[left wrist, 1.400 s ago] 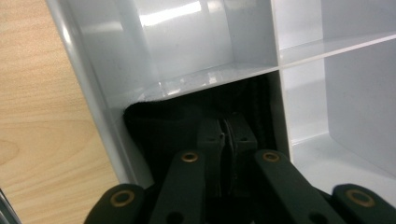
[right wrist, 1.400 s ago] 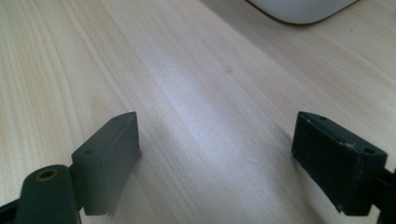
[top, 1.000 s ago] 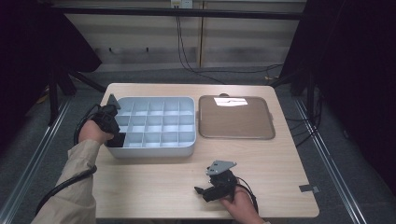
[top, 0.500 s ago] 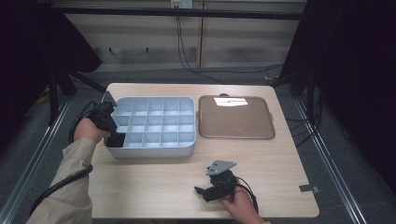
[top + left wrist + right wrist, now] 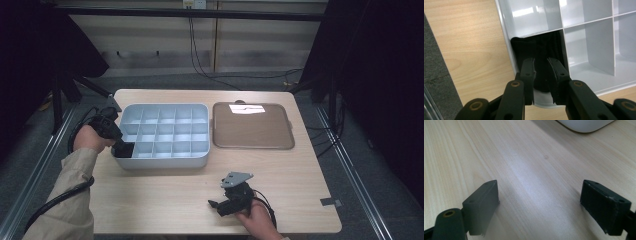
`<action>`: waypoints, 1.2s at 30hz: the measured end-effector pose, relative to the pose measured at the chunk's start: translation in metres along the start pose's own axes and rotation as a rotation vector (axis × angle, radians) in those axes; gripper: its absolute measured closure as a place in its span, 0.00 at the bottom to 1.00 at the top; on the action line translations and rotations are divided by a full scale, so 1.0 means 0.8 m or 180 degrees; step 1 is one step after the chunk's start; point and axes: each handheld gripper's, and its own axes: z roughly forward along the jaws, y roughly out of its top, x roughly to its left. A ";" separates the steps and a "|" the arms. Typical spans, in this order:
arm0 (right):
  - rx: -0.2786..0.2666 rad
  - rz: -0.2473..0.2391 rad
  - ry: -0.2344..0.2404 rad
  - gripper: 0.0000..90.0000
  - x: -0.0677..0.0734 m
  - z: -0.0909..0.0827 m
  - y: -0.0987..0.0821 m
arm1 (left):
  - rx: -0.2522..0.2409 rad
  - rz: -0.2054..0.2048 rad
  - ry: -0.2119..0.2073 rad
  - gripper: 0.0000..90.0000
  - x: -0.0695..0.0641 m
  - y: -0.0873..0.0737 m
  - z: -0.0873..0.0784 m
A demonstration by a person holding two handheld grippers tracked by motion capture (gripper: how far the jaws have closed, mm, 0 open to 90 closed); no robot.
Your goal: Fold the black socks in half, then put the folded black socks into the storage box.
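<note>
Left tongs (image 5: 540,75) at the near-left corner compartment of the grey divided organiser tray (image 5: 165,160), jaws just opening, slightly apart over a black cloth (image 5: 537,50) bunched in that compartment. Right tongs (image 5: 539,205) low over bare bench (image 5: 165,200) near the front edge, spread wide, gripping nothing.

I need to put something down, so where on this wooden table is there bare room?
Bare wood runs along the near edge of the wooden table, between the grey compartment tray and the right gripper. The flat brown tray lies bare too. It is crowded at the grey tray's near-left cell, where the left gripper stands over a black cloth.
</note>
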 end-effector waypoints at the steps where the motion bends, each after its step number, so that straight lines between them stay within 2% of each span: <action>1: -0.0003 0.0002 0.0012 0.17 0.000 0.000 0.000 | -0.0016 -0.0015 -0.0001 0.83 0.000 -0.001 -0.001; 7: 0.0000 0.0001 0.0000 0.17 0.000 0.000 0.000 | -0.0027 0.0002 0.0036 0.79 0.000 -0.002 -0.005; 18: -0.0005 0.0002 0.0014 0.17 0.000 0.000 0.000 | -0.0148 0.0088 -0.0012 0.53 -0.008 -0.006 -0.015; 22: -0.0005 0.0003 0.0013 0.16 0.000 0.000 0.000 | -0.0218 0.0086 -0.0039 0.49 -0.009 -0.010 -0.019; 28: -0.0005 0.0003 0.0014 0.17 0.000 0.000 0.000 | -0.0245 0.0137 -0.0046 0.43 -0.013 -0.013 -0.023; 36: -0.0004 0.0002 0.0014 0.16 0.000 0.000 0.000 | -0.0252 0.0157 -0.0119 0.37 -0.016 -0.016 -0.025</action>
